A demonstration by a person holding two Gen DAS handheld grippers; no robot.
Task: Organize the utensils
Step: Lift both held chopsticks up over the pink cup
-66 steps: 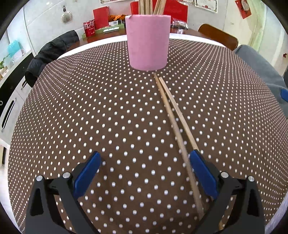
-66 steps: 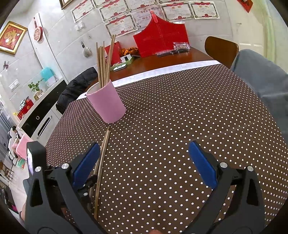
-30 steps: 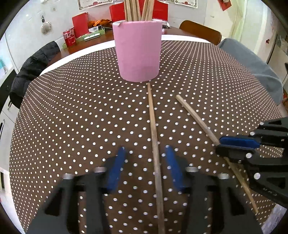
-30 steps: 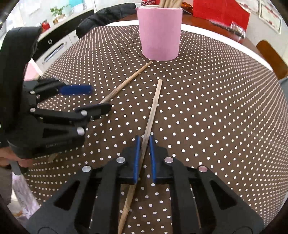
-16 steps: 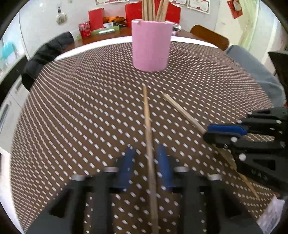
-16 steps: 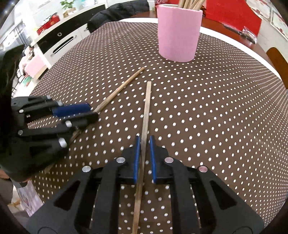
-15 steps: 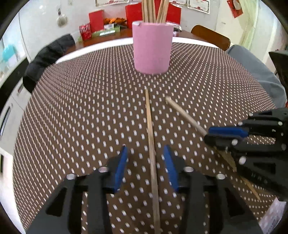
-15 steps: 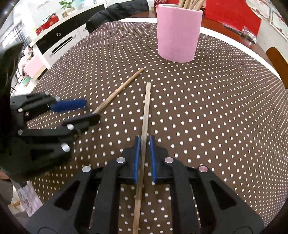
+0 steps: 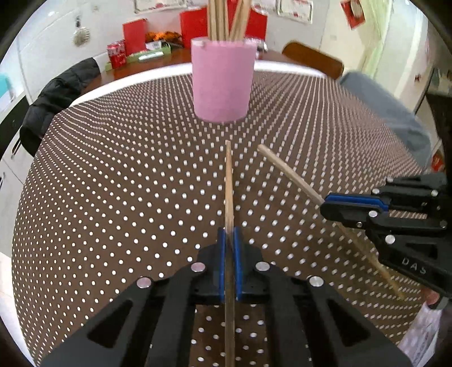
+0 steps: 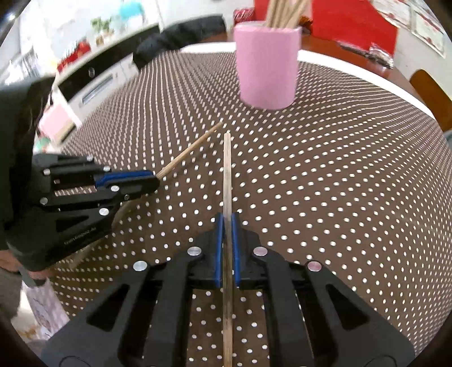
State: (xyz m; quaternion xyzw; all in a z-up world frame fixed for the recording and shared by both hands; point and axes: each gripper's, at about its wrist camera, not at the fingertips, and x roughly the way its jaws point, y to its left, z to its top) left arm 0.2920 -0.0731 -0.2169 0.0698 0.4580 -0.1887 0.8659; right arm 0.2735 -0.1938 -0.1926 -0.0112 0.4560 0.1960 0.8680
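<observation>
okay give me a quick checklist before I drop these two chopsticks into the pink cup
1. Left gripper shut on left chopstick, jaws having just closed: ok.
2. Right gripper shut on right chopstick: ok.
3. Both chopstick tips point toward the pink cup: ok.
4. Tips apart, not crossed: ok.
5. Cup upright on the dotted tablecloth: ok.
6. Room left among the chopsticks already in the cup: cannot tell.
</observation>
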